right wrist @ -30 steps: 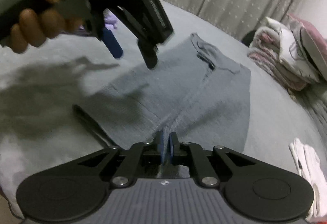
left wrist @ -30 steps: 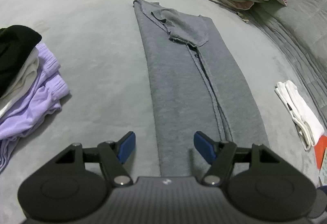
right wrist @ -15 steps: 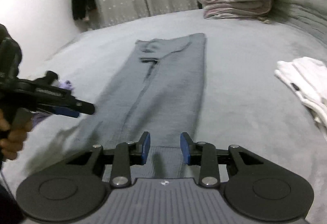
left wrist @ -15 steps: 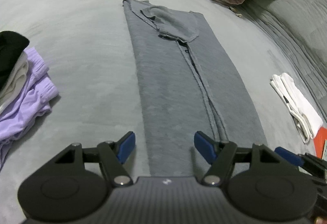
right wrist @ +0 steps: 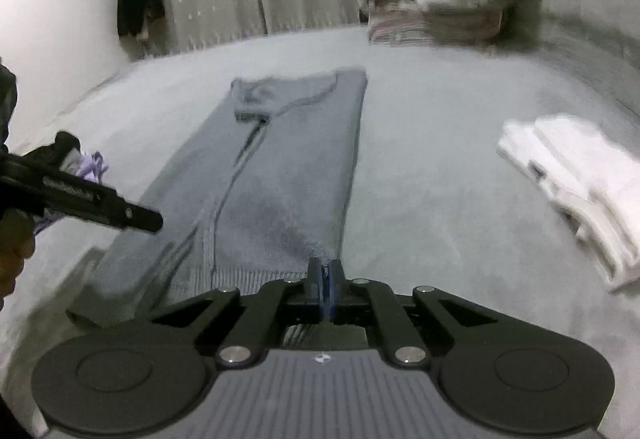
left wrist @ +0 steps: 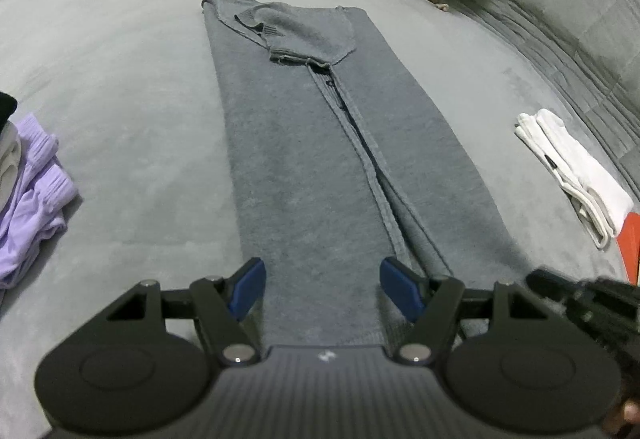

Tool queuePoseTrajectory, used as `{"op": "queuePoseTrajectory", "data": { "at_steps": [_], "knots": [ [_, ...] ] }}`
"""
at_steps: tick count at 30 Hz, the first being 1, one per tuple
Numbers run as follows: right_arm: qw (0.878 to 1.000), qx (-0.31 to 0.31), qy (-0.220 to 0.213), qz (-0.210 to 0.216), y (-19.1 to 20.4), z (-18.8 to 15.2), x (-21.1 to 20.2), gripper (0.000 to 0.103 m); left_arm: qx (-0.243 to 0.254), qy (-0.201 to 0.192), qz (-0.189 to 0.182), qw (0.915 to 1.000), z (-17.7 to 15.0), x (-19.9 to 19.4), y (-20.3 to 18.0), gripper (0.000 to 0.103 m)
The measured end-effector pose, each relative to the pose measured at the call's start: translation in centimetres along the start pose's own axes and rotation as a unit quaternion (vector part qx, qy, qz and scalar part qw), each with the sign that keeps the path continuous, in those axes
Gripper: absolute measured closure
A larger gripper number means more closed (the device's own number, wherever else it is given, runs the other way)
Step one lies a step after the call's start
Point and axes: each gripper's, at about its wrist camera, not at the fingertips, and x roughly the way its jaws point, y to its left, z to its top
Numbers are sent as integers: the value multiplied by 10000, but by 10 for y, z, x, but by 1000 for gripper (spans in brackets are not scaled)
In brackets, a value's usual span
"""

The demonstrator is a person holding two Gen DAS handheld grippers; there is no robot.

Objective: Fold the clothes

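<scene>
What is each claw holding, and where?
Right claw has just closed on the sweater at its near hem corner; left claw is open over the hem, holding nothing.

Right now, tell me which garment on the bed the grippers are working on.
The long grey sweater, lying flat mid-bed with sleeves folded in. The lilac pile and white garment lie off to either side.

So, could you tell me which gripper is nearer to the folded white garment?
Right. The right gripper sits at the grey sweater's hem corner toward the white garment; the left gripper is farther away.
</scene>
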Motion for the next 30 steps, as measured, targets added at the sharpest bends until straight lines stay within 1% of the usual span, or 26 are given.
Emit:
{"op": "queuePoseTrajectory", "data": {
  "at_steps": [1, 2, 3, 4, 5, 7, 8, 13, 15, 16, 17, 20, 22, 23, 24, 26, 27, 28, 30],
  "knots": [
    [9999, 11, 55, 118, -2, 2, 0, 87, 0, 3, 2, 10000, 0, 0, 0, 37],
    [9998, 36, 31, 211, -4, 5, -1, 74, -9, 2, -4, 10000, 1, 1, 0, 37],
    [9995, 60, 7, 304, -6, 8, -2, 67, -23, -1, -13, 10000, 1, 1, 1, 37],
    [9990, 181, -104, 400, -10, 14, -4, 56, -27, -5, -21, 10000, 2, 1, 1, 37],
    [9978, 355, -263, 497, -16, 23, -7, 50, -29, -9, -28, 10000, 2, 1, 1, 37],
    [9950, 692, -380, 611, -30, 46, -3, 50, -15, -8, -16, 10000, 2, 3, 0, 37],
    [9945, 766, -337, 636, -38, 59, 4, 50, 10, -8, -3, 10000, 2, 4, -1, 37],
    [9952, 668, 356, 627, -56, 112, 80, 51, 155, -20, 83, 9998, 3, 7, -7, 37],
    [9962, 439, 510, 549, -53, 114, 99, 66, 233, -31, 149, 9996, 3, 9, -9, 37],
    [9966, 305, 573, 501, -50, 113, 107, 89, 280, -24, 190, 9994, 2, 10, -10, 37],
    [9968, 171, 635, 454, -47, 112, 115, 95, 325, -11, 225, 9992, 2, 12, -11, 37],
    [9984, 219, 447, 259, -52, 114, 108, 96, 443, 18, 278, 9986, 0, 15, -13, 36],
    [9992, 248, 305, 88, -56, 115, 102, 99, 510, 23, 288, 9983, 0, 15, -15, 35],
    [9992, 242, 303, 120, -56, 114, 102, 99, 526, 22, 289, 9982, -1, 15, -16, 35],
    [9989, 249, 330, 239, -56, 111, 103, 98, 538, 21, 290, 9981, -1, 16, -15, 35],
    [9988, 16, 395, 271, -50, 109, 104, 92, 538, 26, 271, 9982, -1, 15, -14, 35],
    [9986, -128, 429, 265, -46, 109, 105, 92, 508, 31, 256, 9984, 0, 14, -13, 35],
    [9987, -207, 431, 187, -43, 109, 103, 89, 454, 34, 231, 9987, 1, 13, -11, 35],
    [9990, -357, 274, 81, -36, 109, 93, 85, 378, 39, 182, 9991, 2, 11, -9, 35]
  ]
}}
